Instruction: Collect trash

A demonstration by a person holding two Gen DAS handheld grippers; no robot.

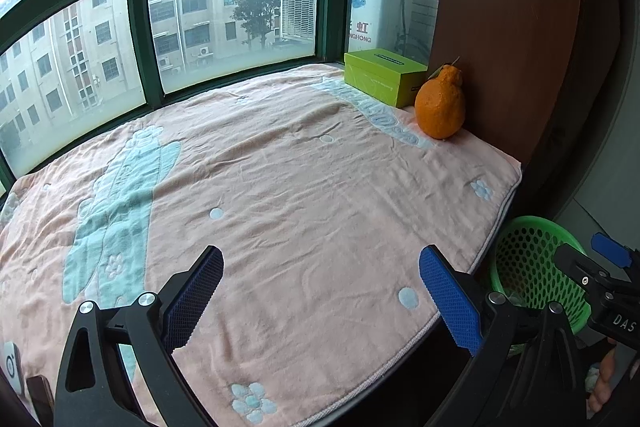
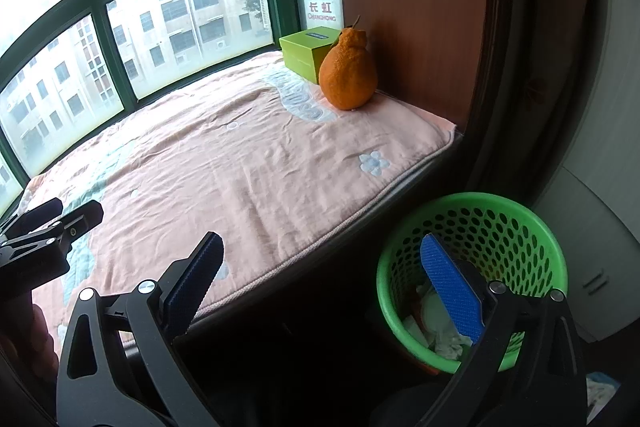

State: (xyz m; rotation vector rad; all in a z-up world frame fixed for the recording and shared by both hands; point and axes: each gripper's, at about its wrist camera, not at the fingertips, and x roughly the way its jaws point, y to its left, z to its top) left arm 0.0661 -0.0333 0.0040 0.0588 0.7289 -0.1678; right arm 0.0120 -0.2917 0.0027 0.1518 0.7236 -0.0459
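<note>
Right wrist view, near: right gripper (image 2: 320,283) with fingers spread wide, nothing between them; right finger (image 2: 450,287) over the green basket (image 2: 520,227).
Trash: crumpled white paper (image 2: 448,341) in the basket bottom, just below that finger, untouched.
Left wrist view, near: left gripper (image 1: 322,291) with fingers spread apart, empty, above the pink blanket (image 1: 300,187) on the window ledge.
Basket position: on the floor off the blanket's right edge, beside the ledge.
Middle: bare blanket, blue flower pattern.
Far: orange fruit (image 1: 440,107) at the wooden panel (image 1: 508,27); green tissue box (image 1: 384,77) just behind it; window (image 1: 232,11) beyond.
</note>
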